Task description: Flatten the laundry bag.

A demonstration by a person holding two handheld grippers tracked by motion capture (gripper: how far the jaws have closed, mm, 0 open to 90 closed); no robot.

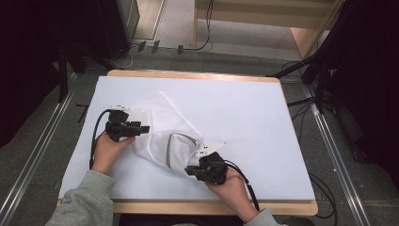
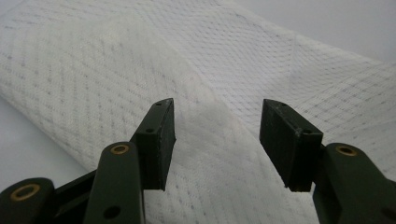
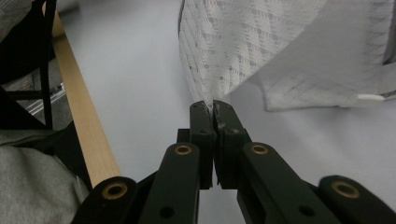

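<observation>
Nearest the person, the right gripper point(image 1: 193, 169) had its black fingers point(image 3: 204, 122) pressed together on a corner of the white, net-like mesh fabric bag point(image 1: 162, 129), a thin edge of the cloth pinched between them in the right gripper view. The bag lay rumpled on the white-covered bench point(image 1: 263, 127), left of its middle, one part lifted and folded over near that grip. Farther up and to the left, the left gripper point(image 1: 146, 128) sat at the bag's other side with its fingers point(image 2: 159, 135) spread wide, the mesh lying between and beyond them, nothing yet taken.

The mesh looked light, thin and limp, so it would likely sag and drape from any single hold; a hem or corner seemed the surest place to pinch, since the open weave might slip or snag elsewhere. A grey band along the folded opening point(image 1: 181, 137) could be a zip or a trim; it was too small to tell. Whether the bag held anything was hidden by its own folds.
</observation>
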